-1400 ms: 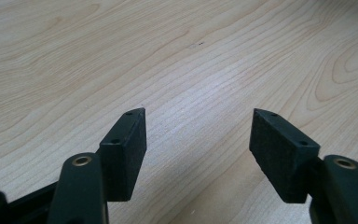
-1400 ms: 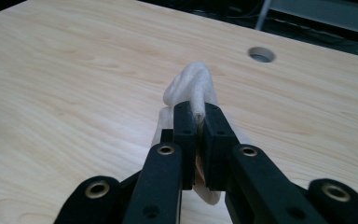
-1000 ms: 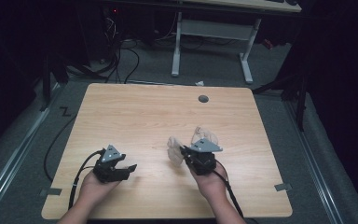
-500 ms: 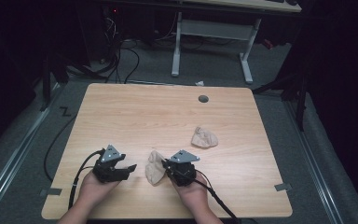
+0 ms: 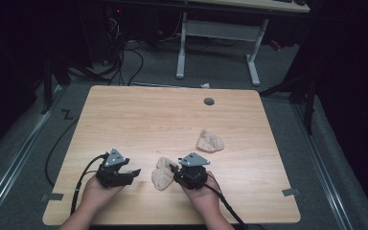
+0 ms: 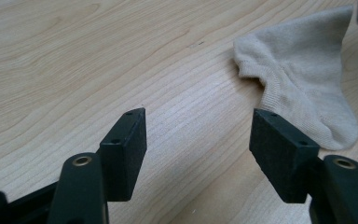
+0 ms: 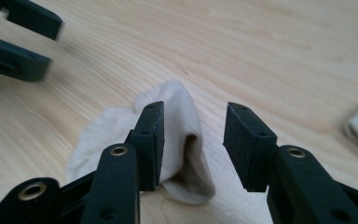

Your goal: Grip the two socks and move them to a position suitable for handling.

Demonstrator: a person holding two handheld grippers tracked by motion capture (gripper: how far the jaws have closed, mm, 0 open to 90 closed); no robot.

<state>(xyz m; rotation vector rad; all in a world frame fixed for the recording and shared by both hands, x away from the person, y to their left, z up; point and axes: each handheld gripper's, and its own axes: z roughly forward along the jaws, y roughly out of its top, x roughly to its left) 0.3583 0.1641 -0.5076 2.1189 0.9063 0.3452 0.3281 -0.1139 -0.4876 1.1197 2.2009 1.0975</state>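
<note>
A beige sock (image 5: 162,172) lies crumpled on the wooden table (image 5: 139,115) near its front edge, between my two grippers. My right gripper (image 5: 175,170) stands open over its right side; in the right gripper view the sock (image 7: 114,126) lies under and behind the left jaw, and the jaws (image 7: 193,116) hold nothing. My left gripper (image 5: 134,171) is open a little to the left of the sock. In the left gripper view its jaws (image 6: 198,121) stand apart over bare wood, with the sock (image 6: 303,70) ahead on the right. A second beige sock (image 5: 210,142) lies farther back on the right.
A grey round grommet (image 5: 209,101) sits in the table near the far edge. Beyond the table stand white desk legs (image 5: 181,48) and cables on the dark floor. Each gripper trails a black cable (image 5: 79,184) toward the front edge.
My right gripper has come left and toward the front edge with one sock, which now lies on the table. The other sock stayed behind. The left gripper has not moved.
</note>
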